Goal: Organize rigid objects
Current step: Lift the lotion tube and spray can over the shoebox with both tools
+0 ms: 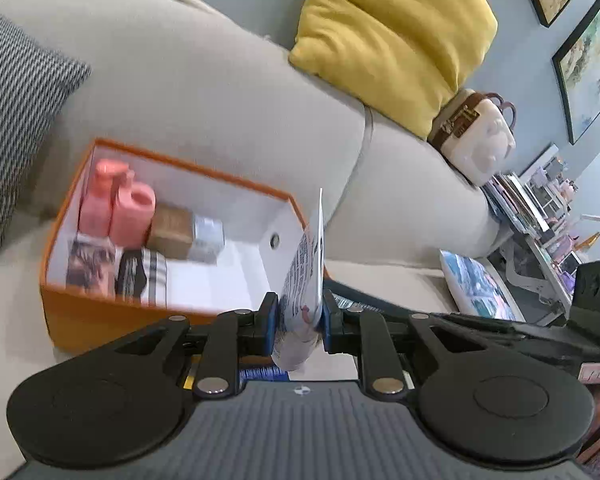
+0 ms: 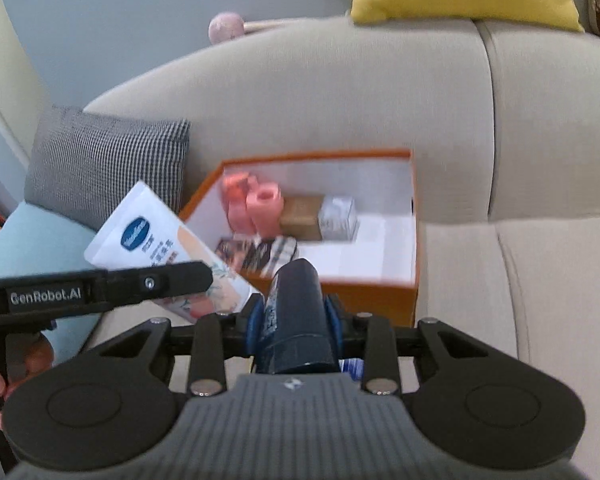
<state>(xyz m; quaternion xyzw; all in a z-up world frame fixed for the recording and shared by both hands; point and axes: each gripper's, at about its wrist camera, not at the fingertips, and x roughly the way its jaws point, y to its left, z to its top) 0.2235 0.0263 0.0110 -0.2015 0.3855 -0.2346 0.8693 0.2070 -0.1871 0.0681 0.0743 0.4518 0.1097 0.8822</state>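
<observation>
An orange box [image 1: 76, 312] with a white inside sits on the beige sofa seat; it also shows in the right wrist view [image 2: 380, 296]. In it stand two pink bottles [image 1: 116, 204], a brown box [image 1: 171, 232], a silver box [image 1: 208, 240] and flat packets. My left gripper [image 1: 299, 316] is shut on a white tube [image 1: 306, 276], held just right of the box's near corner; the tube also shows in the right wrist view [image 2: 160, 240]. My right gripper [image 2: 296, 320] is shut on a dark blue bottle [image 2: 298, 312], just in front of the box.
A grey patterned cushion [image 1: 16, 120] lies left of the box. A yellow cushion [image 1: 392, 36] and a white handbag [image 1: 476, 136] sit on the sofa back. A printed pillow [image 1: 476, 284] and a cluttered shelf [image 1: 540, 208] are at the right.
</observation>
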